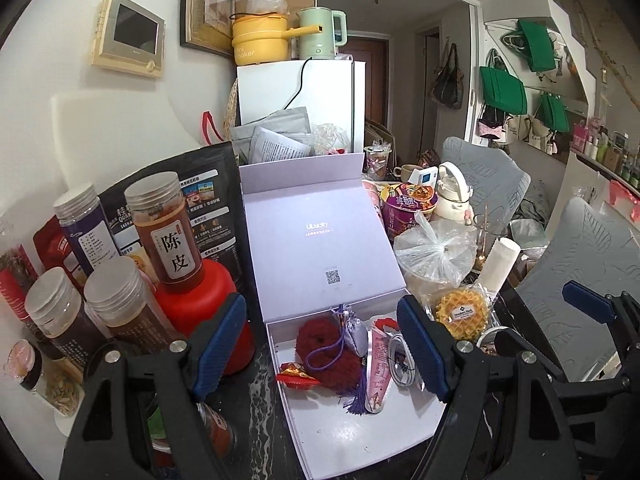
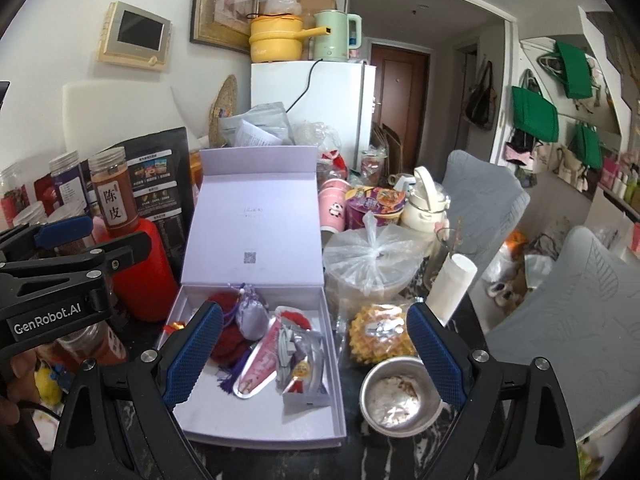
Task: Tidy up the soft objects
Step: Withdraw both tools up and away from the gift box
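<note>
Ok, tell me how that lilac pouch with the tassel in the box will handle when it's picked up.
The lilac pouch looks like soft gathered fabric, so it would probably squash between pads rather than slip. Its cord and purple tassel would likely dangle and may drag across the dark red knitted piece beneath. It seems light and unlikely to break.

White-walled room — a framed picture (image 1: pixel 208 4) and wall panel (image 1: pixel 128 34) hang at left; a white fridge (image 2: pixel 312 108) stands centre, brown door (image 2: pixel 400 80) behind, grey chairs (image 2: pixel 484 196) right, green bags (image 2: pixel 534 112) hanging.
</note>
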A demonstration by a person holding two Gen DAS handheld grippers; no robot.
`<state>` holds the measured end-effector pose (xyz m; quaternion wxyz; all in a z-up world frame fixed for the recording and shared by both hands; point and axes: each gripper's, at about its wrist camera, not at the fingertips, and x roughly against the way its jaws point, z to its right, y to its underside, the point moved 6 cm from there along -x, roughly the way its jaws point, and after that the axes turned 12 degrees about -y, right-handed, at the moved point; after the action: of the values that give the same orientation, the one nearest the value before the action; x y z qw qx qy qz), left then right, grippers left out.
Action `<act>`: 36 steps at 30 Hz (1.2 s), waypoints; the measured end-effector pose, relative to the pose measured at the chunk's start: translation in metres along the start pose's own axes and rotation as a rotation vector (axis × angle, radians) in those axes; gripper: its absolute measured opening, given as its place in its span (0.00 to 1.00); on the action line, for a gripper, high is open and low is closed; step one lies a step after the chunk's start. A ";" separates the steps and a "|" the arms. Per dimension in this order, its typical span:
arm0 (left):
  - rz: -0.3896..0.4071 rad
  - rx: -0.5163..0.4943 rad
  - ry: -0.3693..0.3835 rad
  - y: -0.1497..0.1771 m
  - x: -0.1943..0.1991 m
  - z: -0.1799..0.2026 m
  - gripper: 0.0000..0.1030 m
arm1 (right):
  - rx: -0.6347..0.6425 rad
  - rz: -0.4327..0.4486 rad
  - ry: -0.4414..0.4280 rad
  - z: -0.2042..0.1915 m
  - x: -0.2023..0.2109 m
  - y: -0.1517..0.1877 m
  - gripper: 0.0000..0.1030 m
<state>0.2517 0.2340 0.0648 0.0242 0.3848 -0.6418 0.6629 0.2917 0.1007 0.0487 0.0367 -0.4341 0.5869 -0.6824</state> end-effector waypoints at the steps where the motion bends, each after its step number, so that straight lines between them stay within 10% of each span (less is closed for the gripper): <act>1: 0.007 0.000 0.003 -0.001 0.005 0.000 0.76 | 0.001 0.007 0.001 -0.001 0.005 0.000 0.92; 23: 0.022 -0.034 0.097 0.057 0.089 0.009 0.76 | 0.009 0.075 0.012 -0.026 0.097 0.055 0.93; 36: 0.016 -0.048 0.124 0.105 0.107 0.008 0.96 | -0.058 0.063 0.021 -0.024 0.121 0.114 0.96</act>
<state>0.1255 0.1592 0.0343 0.0680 0.3371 -0.6579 0.6700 0.1490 0.0161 0.0217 0.0393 -0.4091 0.6203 -0.6681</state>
